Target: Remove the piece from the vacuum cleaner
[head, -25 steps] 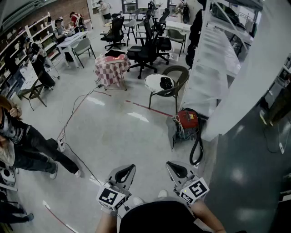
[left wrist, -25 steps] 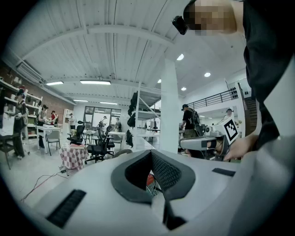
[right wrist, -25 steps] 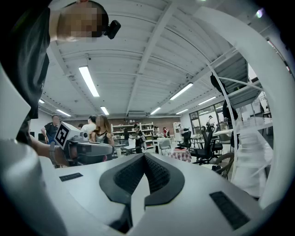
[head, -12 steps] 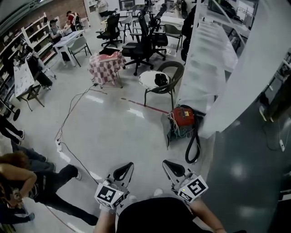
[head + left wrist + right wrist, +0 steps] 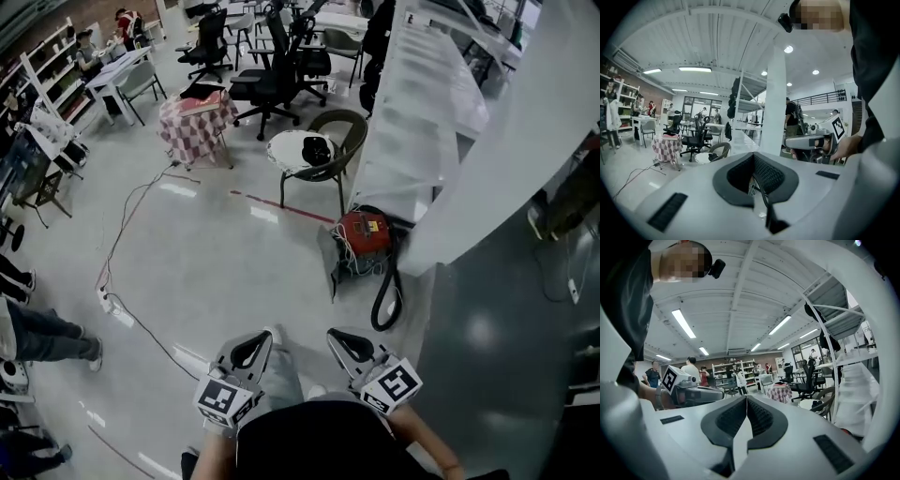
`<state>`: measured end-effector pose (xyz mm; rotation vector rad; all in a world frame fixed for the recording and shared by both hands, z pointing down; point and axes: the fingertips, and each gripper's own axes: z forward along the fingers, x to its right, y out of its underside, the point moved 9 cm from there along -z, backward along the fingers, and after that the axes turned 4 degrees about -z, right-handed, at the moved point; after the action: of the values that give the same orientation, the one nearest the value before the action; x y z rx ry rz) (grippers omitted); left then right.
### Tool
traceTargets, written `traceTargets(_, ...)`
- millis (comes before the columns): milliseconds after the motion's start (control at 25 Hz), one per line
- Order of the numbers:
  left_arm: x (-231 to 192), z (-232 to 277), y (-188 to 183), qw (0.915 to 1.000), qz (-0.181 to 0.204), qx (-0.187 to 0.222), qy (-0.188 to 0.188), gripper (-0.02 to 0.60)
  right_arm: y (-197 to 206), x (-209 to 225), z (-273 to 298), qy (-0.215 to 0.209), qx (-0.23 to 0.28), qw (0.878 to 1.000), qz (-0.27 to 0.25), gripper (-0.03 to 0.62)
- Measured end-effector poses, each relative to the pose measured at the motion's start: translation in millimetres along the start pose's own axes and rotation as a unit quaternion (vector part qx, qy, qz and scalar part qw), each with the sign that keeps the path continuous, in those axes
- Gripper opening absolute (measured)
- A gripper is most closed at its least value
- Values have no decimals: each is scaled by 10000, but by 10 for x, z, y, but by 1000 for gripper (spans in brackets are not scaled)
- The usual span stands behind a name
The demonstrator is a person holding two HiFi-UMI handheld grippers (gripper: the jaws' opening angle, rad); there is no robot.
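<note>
Both grippers have come forward across the floor with the person who carries them, and the red vacuum cleaner (image 5: 366, 232) now sits closer ahead – while the bystander at the left has dropped to the edge, only legs (image 5: 42, 335) showing. The left gripper (image 5: 263, 339) has its jaws pressed together with nothing between them; the right gripper (image 5: 336, 337) is the same, pads meeting in a thin line, empty. They are held side by side at the near edge, apart from each other and well short of the vacuum cleaner.

The vacuum cleaner stands on the pale floor ahead and slightly to the right, at the foot of the white-draped shelving (image 5: 422, 141). Its black hose (image 5: 385, 298) loops down on the near right side. Just beyond it to the left is a round-backed chair (image 5: 317, 150) with a dark object on its seat – farther left, a small table with a checked cloth (image 5: 192, 122), and black office chairs (image 5: 267, 75) beyond. A cable (image 5: 122, 234) trails over the floor at the left.
</note>
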<state>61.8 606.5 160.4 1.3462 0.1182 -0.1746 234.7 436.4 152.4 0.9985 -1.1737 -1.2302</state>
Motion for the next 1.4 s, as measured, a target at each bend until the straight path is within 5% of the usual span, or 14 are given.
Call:
traceTargets(680,-2541,1428,-347,9966,-43,-65,822,17,-218,1211,2345,668,-350,9970,162,29)
traceTargets(960,-2864,1802,-402,9936,-194,-286,1077,17,-253,1492,2566,1043,-490,9931,226,29)
traceTargets(1400,-2713,2849,-434,9795,268,-777,1837,18,55,2109,2169,1917,-538,9770,769,29)
